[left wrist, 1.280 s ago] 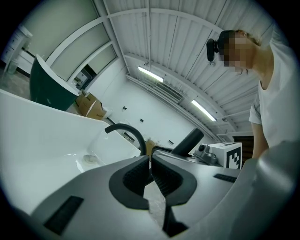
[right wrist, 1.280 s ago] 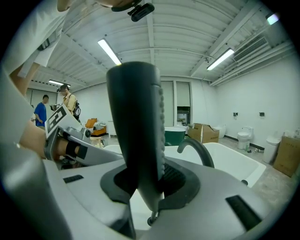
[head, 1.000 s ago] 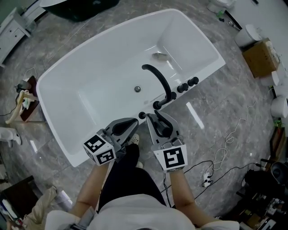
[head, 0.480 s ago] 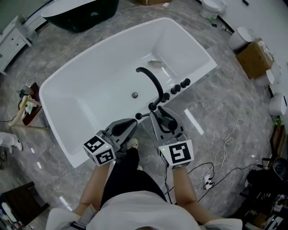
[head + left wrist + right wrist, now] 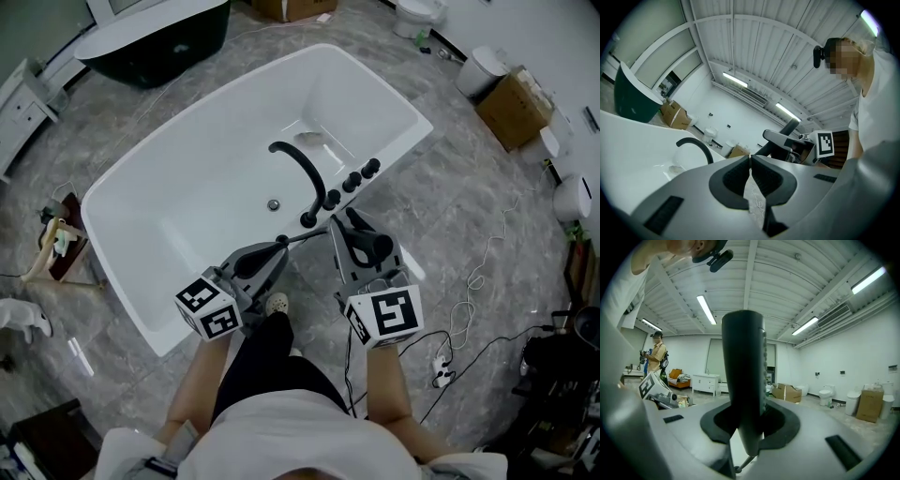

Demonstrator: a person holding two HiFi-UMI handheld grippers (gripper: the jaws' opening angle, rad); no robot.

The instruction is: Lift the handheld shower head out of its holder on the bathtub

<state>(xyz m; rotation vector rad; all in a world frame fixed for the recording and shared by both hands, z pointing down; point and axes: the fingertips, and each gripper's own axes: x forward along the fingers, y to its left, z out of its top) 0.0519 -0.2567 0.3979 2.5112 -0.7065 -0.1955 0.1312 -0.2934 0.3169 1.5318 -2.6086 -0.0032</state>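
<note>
Right gripper (image 5: 349, 228) jaws pinching shower head (image 5: 743, 380), now risen clear of bathtub (image 5: 187, 187) rim, hose (image 5: 305, 236) trailing: lift looks done. Left gripper (image 5: 750, 164) jaws pressed together, empty.

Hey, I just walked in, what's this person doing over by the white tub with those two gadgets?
A person stands beside the white bathtub with a gripper in each hand. The right claw is shut on the black handheld shower head, which is out of its holder, its thin hose running back to the tub's edge near the black spout. The left claw is shut and empty, held alongside.
</note>
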